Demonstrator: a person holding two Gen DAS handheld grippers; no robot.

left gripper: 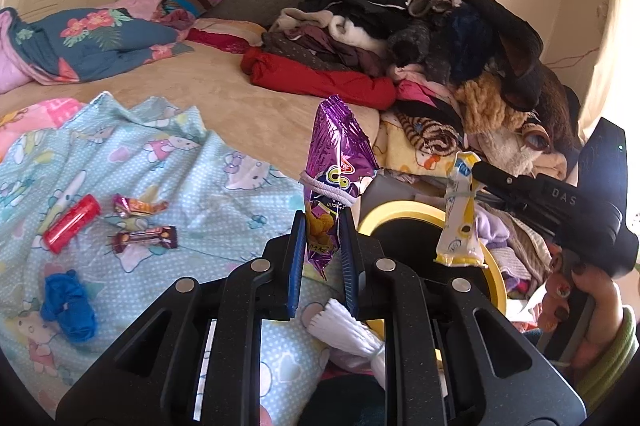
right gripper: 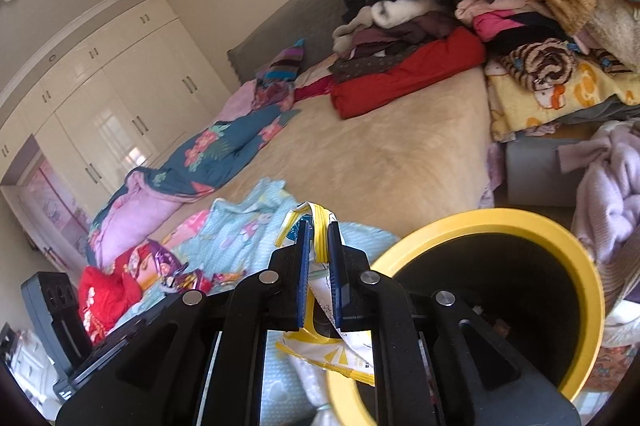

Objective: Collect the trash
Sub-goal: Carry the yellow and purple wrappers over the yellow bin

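My left gripper (left gripper: pixel 322 232) is shut on a purple snack bag (left gripper: pixel 336 161) that stands upright above its blue pads, over the bed's near edge. My right gripper (right gripper: pixel 319 238) is shut on a yellow and white wrapper (right gripper: pixel 320 342); in the left wrist view that wrapper (left gripper: pixel 460 222) hangs over the yellow rim of a black bin (left gripper: pixel 404 216). In the right wrist view the bin (right gripper: pixel 576 246) sits just right of the fingers. On the light blue cartoon sheet (left gripper: pixel 168 161) lie a red tube (left gripper: pixel 71 224), two small candy wrappers (left gripper: pixel 140 205) (left gripper: pixel 146 238) and a crumpled blue piece (left gripper: pixel 70 306).
A tall pile of clothes (left gripper: pixel 420 37) fills the bed's far right side. A floral quilt (left gripper: pixel 84 37) lies at the far left. White cupboards (right gripper: pixel 100 117) line the wall. A person's hand (left gripper: pixel 592 302) holds the right gripper's handle. A white gathered cloth (left gripper: pixel 348 334) shows under the left fingers.
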